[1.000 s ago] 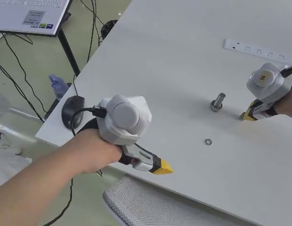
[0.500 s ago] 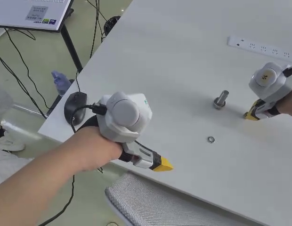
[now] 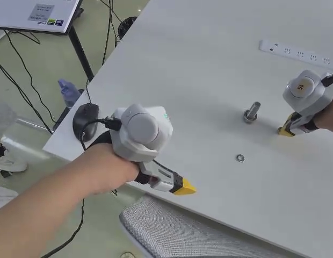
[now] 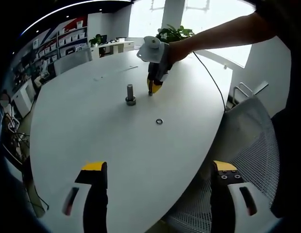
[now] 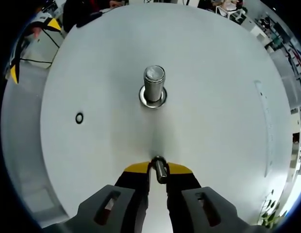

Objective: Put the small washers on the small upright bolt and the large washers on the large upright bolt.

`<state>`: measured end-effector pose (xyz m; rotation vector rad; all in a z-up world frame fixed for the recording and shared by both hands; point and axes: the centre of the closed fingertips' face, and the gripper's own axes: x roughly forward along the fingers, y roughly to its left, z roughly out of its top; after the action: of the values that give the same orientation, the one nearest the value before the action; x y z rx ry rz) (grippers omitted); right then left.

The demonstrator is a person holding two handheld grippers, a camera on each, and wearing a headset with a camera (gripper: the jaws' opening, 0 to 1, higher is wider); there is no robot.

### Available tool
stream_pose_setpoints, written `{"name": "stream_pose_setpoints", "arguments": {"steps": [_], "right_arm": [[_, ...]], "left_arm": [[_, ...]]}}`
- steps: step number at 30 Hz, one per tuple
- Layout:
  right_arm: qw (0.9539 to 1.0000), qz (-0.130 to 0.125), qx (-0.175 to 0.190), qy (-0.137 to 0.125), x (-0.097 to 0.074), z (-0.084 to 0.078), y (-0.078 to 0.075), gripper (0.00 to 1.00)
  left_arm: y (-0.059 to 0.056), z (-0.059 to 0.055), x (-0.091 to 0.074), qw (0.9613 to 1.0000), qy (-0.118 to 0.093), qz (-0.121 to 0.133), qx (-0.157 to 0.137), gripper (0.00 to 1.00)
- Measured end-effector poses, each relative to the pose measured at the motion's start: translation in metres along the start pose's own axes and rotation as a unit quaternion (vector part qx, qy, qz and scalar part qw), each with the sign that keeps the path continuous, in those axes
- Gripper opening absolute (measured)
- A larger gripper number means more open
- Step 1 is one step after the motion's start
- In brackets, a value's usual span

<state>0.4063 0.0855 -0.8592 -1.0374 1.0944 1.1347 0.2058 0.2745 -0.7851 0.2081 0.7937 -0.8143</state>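
The white table [image 3: 209, 64] takes up most of what I see, with a grey mesh chair [image 3: 172, 231] tucked under its near edge. Off its far left corner sits an open laptop [image 3: 32, 13], whose stickers are too small for me to read. My left gripper [image 3: 186, 187] hangs over the near edge of the table, its yellow-tipped jaws spread wide with nothing between them. My right gripper [image 3: 286, 130] is tipped down to the tabletop and clenched on the small bolt [image 5: 159, 167], which stands pinched between its yellow tips. A round yellow label [image 3: 304, 86] on its housing carries dark characters that I cannot make out. A white power strip [image 3: 298, 54] lies along the far side and bears no writing I can read. A black mouse [image 3: 83, 121] rests at the left edge. The large bolt [image 5: 154, 83] stands upright near my right gripper's tips, with a metal ring at its foot; I cannot tell whether that ring is a washer or the bolt's own head. One small washer [image 3: 240, 158] lies flat on the table, nearer me than the large bolt and apart from both grippers.
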Motion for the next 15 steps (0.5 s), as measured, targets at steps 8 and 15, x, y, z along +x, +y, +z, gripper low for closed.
{"name": "stream_pose_setpoints", "arguments": {"steps": [8,15], "right_arm": [[1.0000,-0.002,0.000,-0.003,0.0000,0.0004,-0.0008,0.13],[1.0000,-0.001,-0.004,-0.005,-0.0003,-0.0001,-0.0006,0.14]], "left_arm": [[0.0002,0.0008,-0.0003,1.0000,0.000,0.000,0.000,0.88],[-0.0011,-0.0008,0.0000,1.0000,0.002,-0.001,0.000,0.87]]}}
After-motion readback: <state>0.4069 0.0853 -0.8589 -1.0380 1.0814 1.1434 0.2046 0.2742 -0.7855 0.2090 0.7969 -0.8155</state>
